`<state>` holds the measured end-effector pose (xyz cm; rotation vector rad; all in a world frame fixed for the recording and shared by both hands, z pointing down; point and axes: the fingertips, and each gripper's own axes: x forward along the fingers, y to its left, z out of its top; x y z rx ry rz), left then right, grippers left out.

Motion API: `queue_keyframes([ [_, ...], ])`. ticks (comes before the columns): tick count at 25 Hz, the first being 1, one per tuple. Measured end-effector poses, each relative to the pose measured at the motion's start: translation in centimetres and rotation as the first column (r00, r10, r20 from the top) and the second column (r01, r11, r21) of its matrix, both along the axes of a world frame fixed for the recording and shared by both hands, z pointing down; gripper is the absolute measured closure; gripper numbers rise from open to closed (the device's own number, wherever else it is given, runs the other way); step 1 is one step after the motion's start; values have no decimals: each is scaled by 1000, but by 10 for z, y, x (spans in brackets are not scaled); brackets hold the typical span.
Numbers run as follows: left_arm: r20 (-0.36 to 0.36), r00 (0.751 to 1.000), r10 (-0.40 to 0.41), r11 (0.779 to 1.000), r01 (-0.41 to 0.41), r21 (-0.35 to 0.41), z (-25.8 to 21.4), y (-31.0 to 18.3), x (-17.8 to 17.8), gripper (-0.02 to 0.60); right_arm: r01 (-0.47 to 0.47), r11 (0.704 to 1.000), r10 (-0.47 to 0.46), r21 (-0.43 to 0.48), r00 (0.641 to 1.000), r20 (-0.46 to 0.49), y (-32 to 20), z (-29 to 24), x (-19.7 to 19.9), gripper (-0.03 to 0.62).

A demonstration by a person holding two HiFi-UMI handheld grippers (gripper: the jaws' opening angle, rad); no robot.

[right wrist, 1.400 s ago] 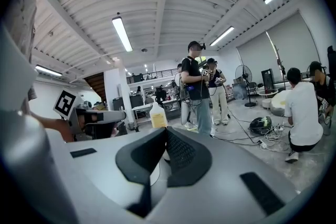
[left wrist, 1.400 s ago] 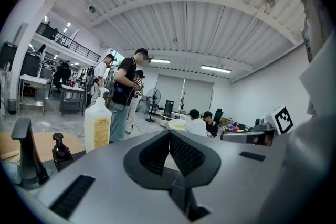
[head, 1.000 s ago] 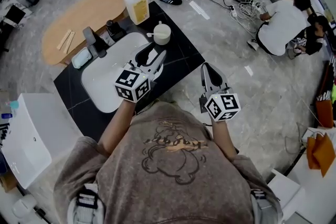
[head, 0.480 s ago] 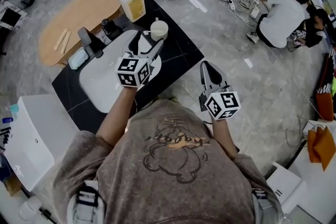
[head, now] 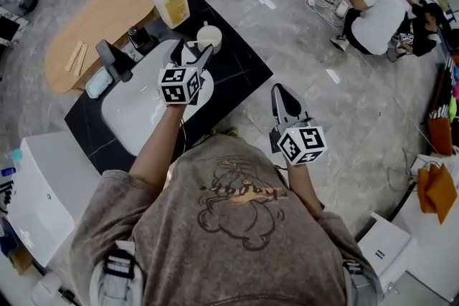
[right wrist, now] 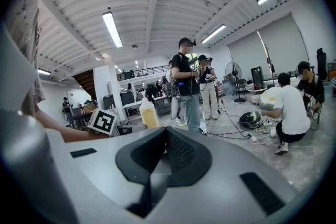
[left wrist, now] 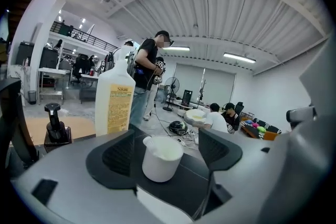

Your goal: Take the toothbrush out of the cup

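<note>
Your left gripper (head: 193,48): the jaws stand wide apart, having just been opening, and clamp nothing. The white cup (left wrist: 160,160) stands upright on the black counter (head: 242,69) just ahead of your tips. It is framed between the two pads and touches neither.

The toothbrush (left wrist: 148,140) shows only as a short pale stub over the rim, on the side nearer your left pad. It is in the cup. A large bottle (left wrist: 116,96) stands beyond the cup, left of your line.

Your right gripper (right wrist: 164,136): jaws together, empty, held well right of the counter.

In my judgement the step in hand is the approach, with extraction not begun. The next move calls for you to aim at the stub, close on it rather than the cup, and lift straight up so the cup does not tip.
</note>
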<state>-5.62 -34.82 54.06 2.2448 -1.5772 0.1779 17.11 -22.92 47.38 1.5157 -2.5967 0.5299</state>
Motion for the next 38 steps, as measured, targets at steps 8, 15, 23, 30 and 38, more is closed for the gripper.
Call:
queue_keyframes([
  [8,36,999,41,997,-39,-69,37,-15,7,210,-41,999,41,-20,999,-11,5,10,15,590],
  [15,39,999,15,994,-11,-106,57,-24,5,275,-65,998,64,-25,998,-13,6,11,21,591],
  [23,50,999,-4,996,9,-89,59,-28,2,420,-82,996,81,-37,996,-26,9,15,27,591],
  [30,61,998,-21,996,26,-83,58,-29,-1,489,-67,997,66,-39,997,-27,7,16,19,591],
  [38,55,998,-17,997,20,-69,51,-30,-1,520,-57,998,55,-41,998,-36,9,17,17,591],
])
